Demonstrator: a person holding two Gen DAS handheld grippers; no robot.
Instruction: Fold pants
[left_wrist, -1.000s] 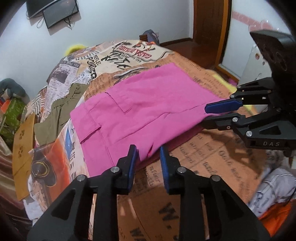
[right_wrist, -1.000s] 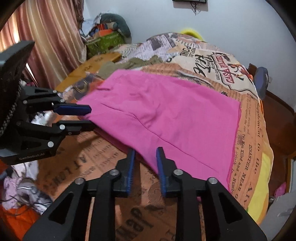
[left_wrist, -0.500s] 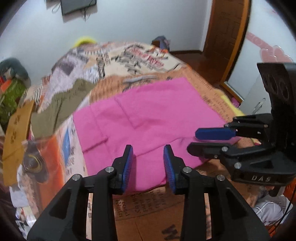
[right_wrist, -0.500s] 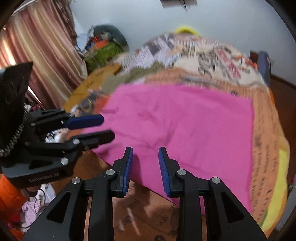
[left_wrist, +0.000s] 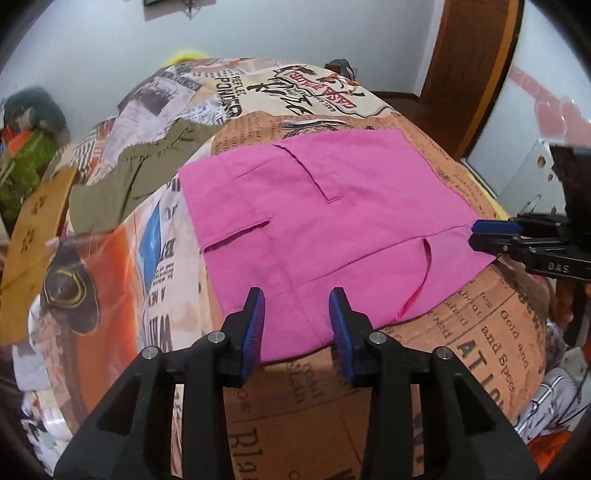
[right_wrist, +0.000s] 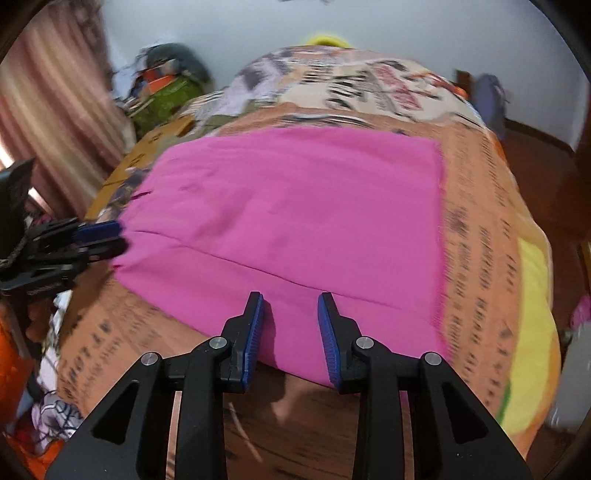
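Mid-fold I reckon: pink pants (left_wrist: 321, 221) lying flat on bed (left_wrist: 480, 332), near hem right between my jaws on both sides. Left gripper (left_wrist: 297, 317) opening, right gripper (right_wrist: 290, 317) opening too, pads off cloth, nothing held. Next up, guessing: pick fresh edge, clamp, fold again.

Bare bedspread (left_wrist: 461, 325) lies open at lower right; olive garment (left_wrist: 122, 181) and cardboard (left_wrist: 33, 229) crowd the left.

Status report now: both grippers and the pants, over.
Left gripper opening, right gripper opening, both empty. Pink pants flat on bed, near edge between fingers. Nothing in the way.
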